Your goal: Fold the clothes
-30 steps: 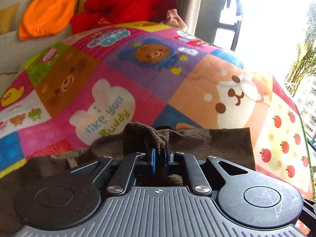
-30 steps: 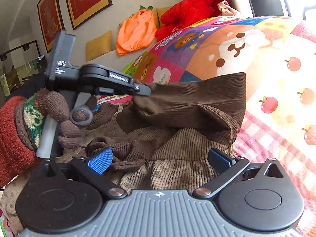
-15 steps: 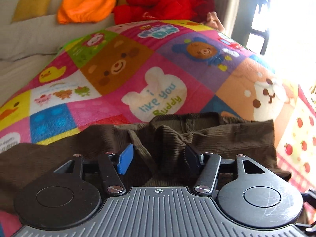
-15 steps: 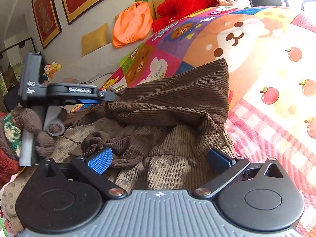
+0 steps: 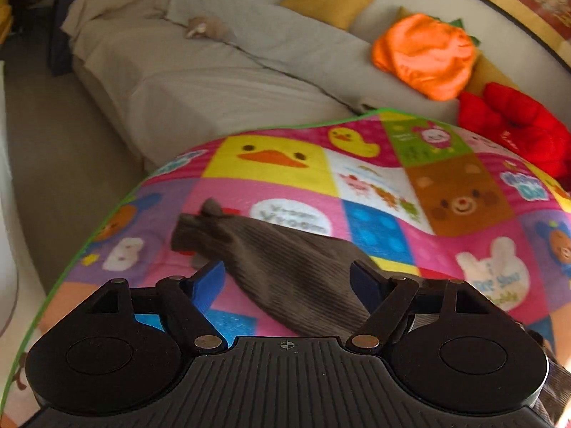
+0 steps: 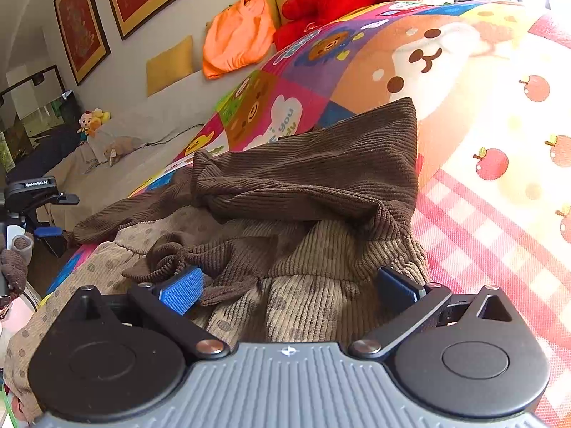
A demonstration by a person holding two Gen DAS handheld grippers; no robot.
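- The brown corduroy garment (image 6: pixel 321 185) lies bunched on the patchwork blanket (image 6: pixel 499 196), its dark upper layer folded over a lighter spotted lining (image 6: pixel 303 306).
- In the right wrist view the garment's right edge runs straight from a peaked corner down to the near side, with bare checked and apple-printed blanket beside it, open room on that flank.
- In the left wrist view a long brown sleeve (image 5: pixel 271 260) stretches flat across the blanket (image 5: pixel 378 185), its cuff end well inside the blanket's green-piped edge (image 5: pixel 107 210); beyond that edge the floor drops away, and a beige-covered sofa (image 5: pixel 214 71) stands farther back.
- The left gripper (image 5: pixel 289 281) is spread wide, its jaws having just been opening; the sleeve passes between the blue pads (image 5: pixel 208 285) without being pressed.
- The right gripper (image 6: pixel 291 289) is also spread, hovering low over the near hem with nothing pinched.
- Against the earlier frames: the left gripper was then pinched on a fold of the dark cloth at the garment's middle; now it has released and swung out towards the sleeve side, seen small at the far left of the right wrist view (image 6: pixel 46 214).
- The folded upper layer now rests lower and flatter, no longer lifted.
- The right gripper sits where it was.
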